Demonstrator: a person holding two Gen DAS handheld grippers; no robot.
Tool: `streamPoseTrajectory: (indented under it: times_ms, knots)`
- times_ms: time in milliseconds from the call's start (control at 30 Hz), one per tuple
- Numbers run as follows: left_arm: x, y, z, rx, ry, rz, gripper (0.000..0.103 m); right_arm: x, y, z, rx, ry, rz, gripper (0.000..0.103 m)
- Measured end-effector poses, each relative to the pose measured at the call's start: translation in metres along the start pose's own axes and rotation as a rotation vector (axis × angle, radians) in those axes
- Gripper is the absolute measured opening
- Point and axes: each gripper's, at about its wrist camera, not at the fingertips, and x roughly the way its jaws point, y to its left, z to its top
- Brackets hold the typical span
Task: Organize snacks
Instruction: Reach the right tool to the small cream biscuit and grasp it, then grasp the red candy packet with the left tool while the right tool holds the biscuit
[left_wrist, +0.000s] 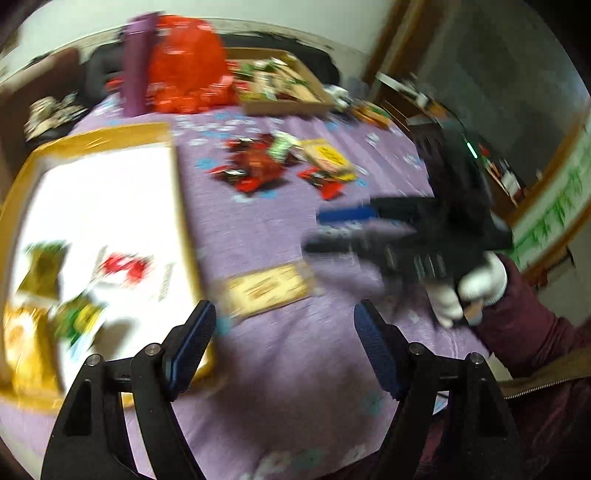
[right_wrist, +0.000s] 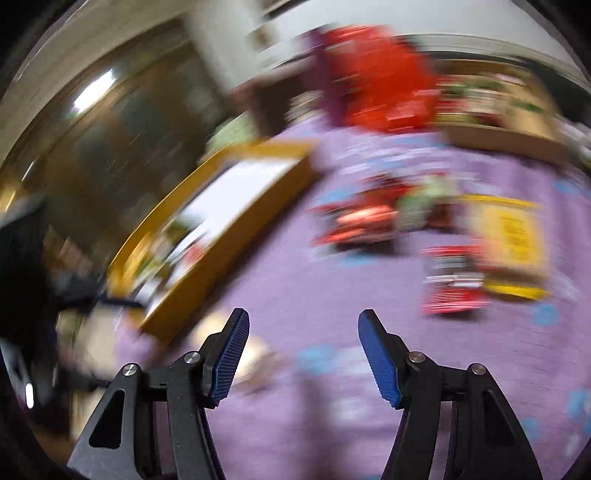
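Both grippers empty: left gripper (left_wrist: 284, 317) jaws wide, right gripper (right_wrist: 303, 326) jaws apart, nothing between. Loose snacks (left_wrist: 258, 166) sit piled mid-bed on the purple sheet (left_wrist: 258, 229), some already in the yellow-rimmed tray (left_wrist: 177, 177). Likely between picks, hence empty jaws.

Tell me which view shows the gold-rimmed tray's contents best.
The left wrist view: the gold-rimmed tray faces the camera, its white floor and several snack packets visible, though blurred. The right wrist view catches the tray edge-on and smeared, its contents unreadable.
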Motion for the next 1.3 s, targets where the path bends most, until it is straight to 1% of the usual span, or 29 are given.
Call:
streamPoseTrajectory:
  times_ms: [33, 67, 100, 167, 233, 267, 300, 333, 367, 467, 533, 633, 700, 733, 767, 800, 833, 900, 967, 1067, 1167, 1233, 1267, 1300]
  knots:
    - [-0.004, 0.007, -0.004, -0.029, -0.008, 0.006, 0.078, 0.012, 0.022, -0.001, -0.081, 0.042, 0.025, 0.063]
    - [-0.007, 0.012, -0.005, -0.051, -0.014, 0.009, 0.078, 0.019, 0.034, -0.002, -0.129, 0.064, 0.026, 0.062]
    - [-0.009, 0.015, -0.005, -0.070, -0.021, 0.008, 0.078, 0.029, 0.050, -0.004, -0.191, 0.093, 0.012, 0.062]
    - [-0.014, 0.022, -0.007, -0.097, -0.041, 0.007, 0.078, 0.045, 0.068, -0.007, -0.265, 0.128, -0.022, 0.062]
    - [-0.019, 0.023, -0.008, -0.105, -0.062, -0.002, 0.078, 0.056, 0.076, -0.008, -0.303, 0.135, -0.067, 0.064]
    - [-0.021, 0.023, -0.007, -0.111, -0.073, -0.014, 0.078, 0.061, 0.077, -0.008, -0.300, 0.149, -0.079, 0.057]
    - [-0.021, 0.023, -0.005, -0.116, -0.079, -0.020, 0.078, 0.062, 0.076, -0.008, -0.290, 0.153, -0.092, 0.046]
    - [-0.018, 0.023, -0.003, -0.119, -0.080, -0.024, 0.078, 0.061, 0.074, -0.009, -0.283, 0.143, -0.117, 0.039]
    - [-0.018, 0.023, -0.002, -0.119, -0.078, -0.026, 0.078, 0.059, 0.070, -0.009, -0.266, 0.144, -0.144, 0.034]
    - [-0.012, 0.019, 0.003, -0.120, -0.059, -0.028, 0.078, 0.048, 0.055, -0.011, -0.208, 0.135, -0.202, 0.034]
    - [-0.003, 0.010, 0.010, -0.105, -0.045, -0.031, 0.078, 0.036, 0.037, -0.015, -0.158, 0.121, -0.239, 0.034]
    - [0.013, -0.010, 0.024, -0.053, -0.028, -0.035, 0.078, 0.002, -0.005, -0.028, -0.041, 0.088, -0.293, 0.034]
    - [0.030, -0.029, 0.038, 0.000, -0.019, -0.041, 0.077, -0.015, -0.028, -0.032, 0.006, 0.066, -0.349, 0.035]
    - [0.036, -0.035, 0.043, 0.016, -0.015, -0.042, 0.077, -0.027, -0.047, -0.034, 0.057, 0.045, -0.379, 0.035]
    - [0.050, -0.045, 0.052, 0.042, -0.003, -0.040, 0.077, -0.036, -0.063, -0.035, 0.104, 0.025, -0.387, 0.035]
    - [0.062, -0.053, 0.059, 0.055, 0.009, -0.038, 0.077, -0.041, -0.074, -0.034, 0.136, 0.010, -0.387, 0.035]
    - [0.070, -0.057, 0.065, 0.059, 0.019, -0.035, 0.077, -0.049, -0.091, -0.034, 0.189, -0.022, -0.381, 0.035]
    - [0.093, -0.068, 0.079, 0.063, 0.045, -0.021, 0.077, -0.056, -0.110, -0.037, 0.255, -0.069, -0.355, 0.035]
    - [0.116, -0.079, 0.093, 0.083, 0.054, 0.014, 0.077, -0.056, -0.122, -0.039, 0.307, -0.089, -0.319, 0.035]
    - [0.147, -0.087, 0.110, 0.111, 0.054, 0.065, 0.077, -0.059, -0.127, -0.041, 0.316, -0.095, -0.318, 0.035]
    - [0.175, -0.087, 0.122, 0.112, 0.079, 0.083, 0.077, -0.063, -0.130, -0.044, 0.334, -0.113, -0.297, 0.035]
    - [0.187, -0.085, 0.126, 0.118, 0.081, 0.091, 0.077, -0.064, -0.131, -0.046, 0.344, -0.115, -0.291, 0.035]
    - [0.193, -0.084, 0.128, 0.121, 0.082, 0.092, 0.076, -0.064, -0.133, -0.047, 0.350, -0.114, -0.288, 0.035]
    - [0.198, -0.083, 0.128, 0.126, 0.085, 0.088, 0.063, -0.065, -0.132, -0.049, 0.356, -0.114, -0.284, 0.035]
